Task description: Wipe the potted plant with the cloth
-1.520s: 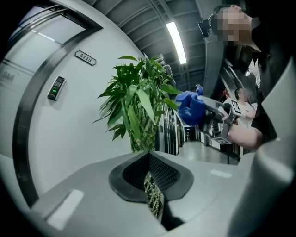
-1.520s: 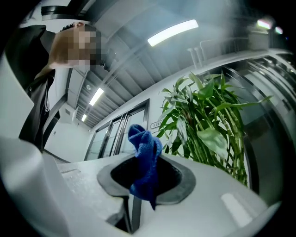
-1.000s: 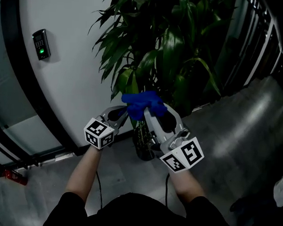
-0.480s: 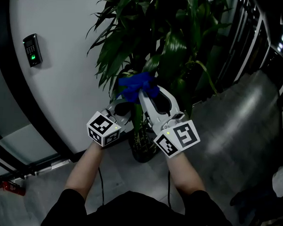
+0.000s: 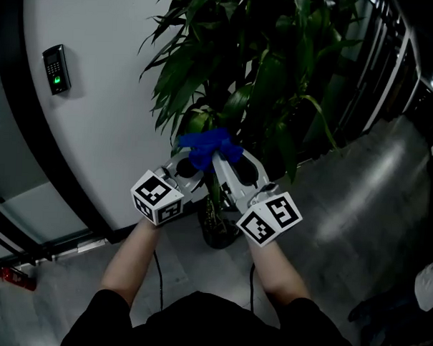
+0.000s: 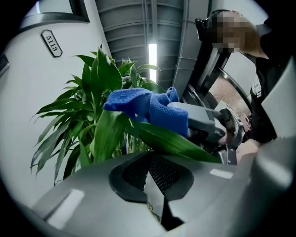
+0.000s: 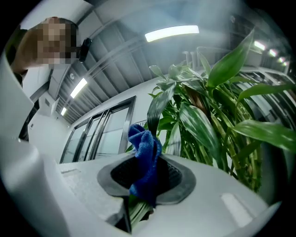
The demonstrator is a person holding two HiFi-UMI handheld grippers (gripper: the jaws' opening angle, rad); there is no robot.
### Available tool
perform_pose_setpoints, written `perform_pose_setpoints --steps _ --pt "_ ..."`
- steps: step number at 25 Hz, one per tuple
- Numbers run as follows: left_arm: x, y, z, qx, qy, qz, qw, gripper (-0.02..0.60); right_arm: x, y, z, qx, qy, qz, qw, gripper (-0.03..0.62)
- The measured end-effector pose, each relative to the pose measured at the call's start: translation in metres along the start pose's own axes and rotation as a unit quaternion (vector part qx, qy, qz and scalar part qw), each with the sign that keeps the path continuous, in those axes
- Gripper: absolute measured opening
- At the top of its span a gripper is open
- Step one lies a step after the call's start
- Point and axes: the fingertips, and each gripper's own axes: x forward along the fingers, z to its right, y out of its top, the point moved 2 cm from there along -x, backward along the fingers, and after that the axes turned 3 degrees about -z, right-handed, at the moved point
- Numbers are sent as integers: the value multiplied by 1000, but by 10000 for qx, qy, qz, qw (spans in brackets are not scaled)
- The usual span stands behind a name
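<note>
Step in hand, as judged: one leaf is being wiped, mid-stroke. Both tools are held close together in front of the potted plant [image 5: 257, 56], which stands in a dark pot [image 5: 217, 230] on the floor [image 5: 358, 203] against a white wall [image 5: 111, 121]. The right tool [image 7: 143, 185] is clamped on the blue cloth [image 7: 145, 152]. A strip of green leaf [image 7: 138, 210] is pinched in the same bite, below the cloth, so the cloth appears to be folded round the leaf rather than laid beside it. The rest of the cloth is bunched above the jaws. The left tool [image 6: 155, 183] is closed or all but closed, with nothing bulky between the jaws. A leaf is seen lying across just past its tips and running to the cloth, but whether it is actually gripped cannot be told. In the head view the cloth sits at the lower foliage, between the two tools and touching the right one. Next move, as judged: the right tool is to be drawn along the blade toward its tip under a light clamp, with the blade steadied by the left tool. The pull should be held in line with the leaf, since a hard clamp or sideways tug is likely to tear or crease it. Only this one low leaf is in contact with the cloth, so much wiping is reckoned left.
</note>
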Motion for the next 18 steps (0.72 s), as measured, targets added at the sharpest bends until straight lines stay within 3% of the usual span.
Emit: perform_pose_setpoints --steps 18 --pt "-2 -20 -4 -745 387 69 9964 6 -46 -47 -5 874 99 -344 9955 104"
